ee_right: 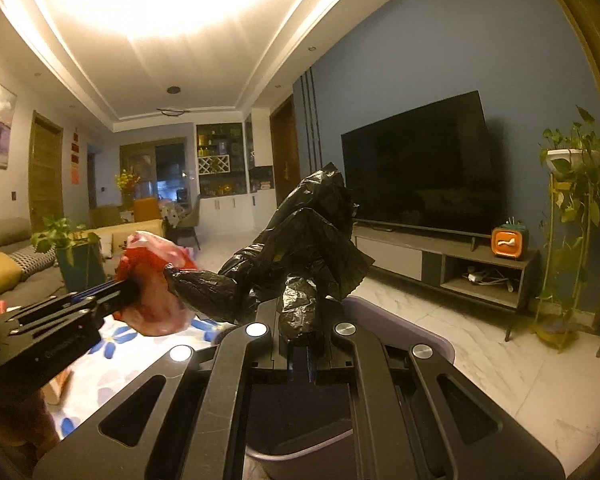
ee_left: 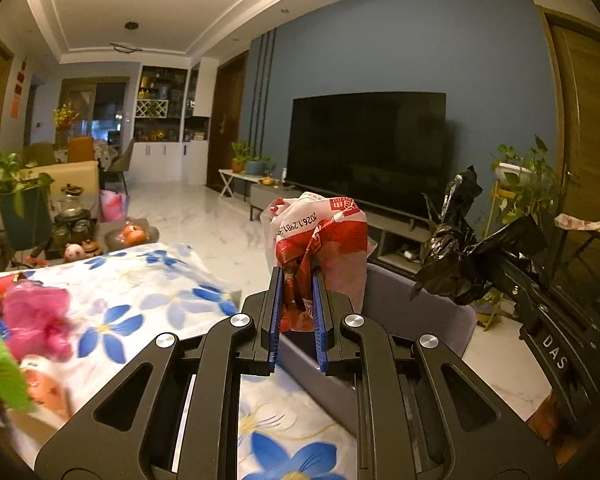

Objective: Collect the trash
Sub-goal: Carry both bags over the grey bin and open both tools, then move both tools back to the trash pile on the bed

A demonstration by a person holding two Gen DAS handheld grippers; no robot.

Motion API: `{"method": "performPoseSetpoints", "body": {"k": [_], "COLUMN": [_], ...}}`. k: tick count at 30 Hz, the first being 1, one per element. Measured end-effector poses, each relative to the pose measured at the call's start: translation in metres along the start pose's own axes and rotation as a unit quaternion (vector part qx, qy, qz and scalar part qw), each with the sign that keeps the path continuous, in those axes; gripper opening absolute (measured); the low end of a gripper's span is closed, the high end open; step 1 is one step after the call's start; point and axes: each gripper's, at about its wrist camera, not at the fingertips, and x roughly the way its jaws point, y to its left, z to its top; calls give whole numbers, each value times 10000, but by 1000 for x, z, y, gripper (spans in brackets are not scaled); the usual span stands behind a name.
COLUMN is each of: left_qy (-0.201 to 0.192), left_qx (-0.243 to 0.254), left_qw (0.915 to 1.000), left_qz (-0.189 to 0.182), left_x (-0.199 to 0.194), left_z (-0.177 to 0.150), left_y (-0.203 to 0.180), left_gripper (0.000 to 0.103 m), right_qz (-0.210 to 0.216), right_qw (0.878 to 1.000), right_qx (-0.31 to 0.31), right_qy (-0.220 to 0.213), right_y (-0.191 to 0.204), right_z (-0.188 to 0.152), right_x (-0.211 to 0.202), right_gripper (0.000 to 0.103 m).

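Note:
My left gripper (ee_left: pixel 297 276) is shut on a crumpled red and white snack wrapper (ee_left: pixel 320 232), which sticks up between its blue pads (ee_left: pixel 274 312). A grey-lavender bin (ee_left: pixel 400 312) sits just beyond and below it. In the left wrist view my right gripper (ee_left: pixel 500 276) comes in from the right, holding a crumpled black plastic bag (ee_left: pixel 456 256). The right wrist view shows my right gripper (ee_right: pixel 302 320) shut on that black bag (ee_right: pixel 312 240) above the bin's rim (ee_right: pixel 420 328). My left gripper (ee_right: pixel 130 292) holds the wrapper (ee_right: pixel 152 280) at the left.
A table with a blue-flowered cloth (ee_left: pixel 140 300) carries a pink wad (ee_left: pixel 36 316), a green scrap (ee_left: pixel 0 360) and an orange wrapper (ee_left: pixel 44 388). Beyond are a marble floor, a television (ee_left: pixel 368 144) on a low cabinet, potted plants (ee_left: pixel 520 184) and a sofa (ee_right: pixel 12 256).

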Motion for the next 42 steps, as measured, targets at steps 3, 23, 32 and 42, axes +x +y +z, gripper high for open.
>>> {"method": "performPoseSetpoints", "body": {"k": [3, 23, 32, 42], "left_qy": [58, 379, 568, 236], "left_qx": [-34, -103, -216, -179], "left_qw": [9999, 9988, 9975, 9991], "left_qz": [-79, -300, -353, 295], "left_x": [14, 55, 62, 18], "left_z": [-4, -13, -18, -18], "left_y": [-2, -8, -2, 8], "left_gripper": [14, 16, 47, 85], "right_qz": [-31, -140, -219, -205], "right_qw": [9999, 9994, 9991, 9993], "right_qx": [89, 278, 329, 290], "right_qy": [44, 164, 162, 124], "right_y": [-5, -7, -9, -2], "right_z": [-3, 1, -2, -4], "right_x": [7, 32, 28, 7], "right_gripper": [6, 18, 35, 56]}}
